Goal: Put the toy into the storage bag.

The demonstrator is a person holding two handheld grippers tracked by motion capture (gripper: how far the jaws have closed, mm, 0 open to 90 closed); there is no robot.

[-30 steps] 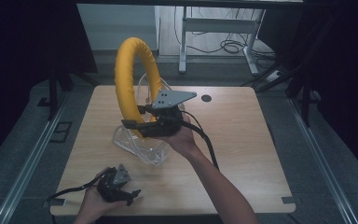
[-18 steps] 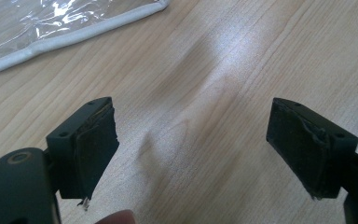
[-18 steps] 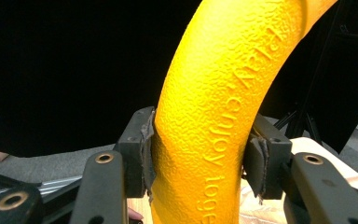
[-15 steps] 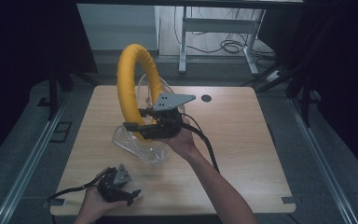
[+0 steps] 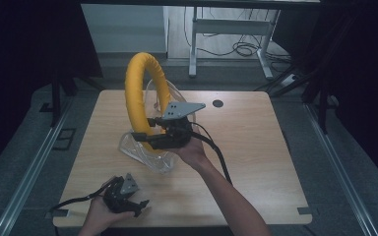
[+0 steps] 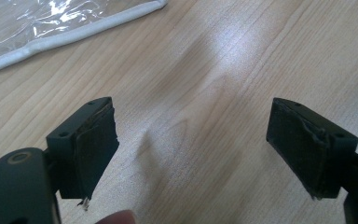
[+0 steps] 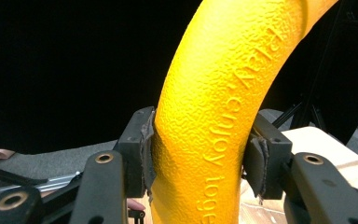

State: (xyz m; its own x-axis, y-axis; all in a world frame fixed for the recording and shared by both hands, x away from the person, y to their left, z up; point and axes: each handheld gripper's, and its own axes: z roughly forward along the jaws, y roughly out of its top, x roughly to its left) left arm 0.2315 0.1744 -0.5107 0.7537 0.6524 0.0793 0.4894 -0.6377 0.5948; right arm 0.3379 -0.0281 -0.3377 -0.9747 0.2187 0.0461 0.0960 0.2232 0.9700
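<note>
A thick yellow foam ring (image 5: 145, 88) stands upright over the middle of the table, its lower part inside a clear plastic bag (image 5: 142, 152). My right gripper (image 5: 145, 136) is shut on the ring's lower arc. In the right gripper view both pads press into the textured yellow ring (image 7: 214, 116), which bears printed letters. My left gripper (image 5: 138, 199) rests low near the table's front left edge, held in a hand. Its jaws stand wide open over bare wood in the left gripper view, nothing between the fingers (image 6: 93, 144).
The wooden table (image 5: 256, 142) has a small dark round hole (image 5: 218, 103) at the back right. A white-edged corner of the clear bag (image 6: 70, 28) lies ahead of the left gripper. Black curtains, a metal desk frame and floor cables stand beyond the table.
</note>
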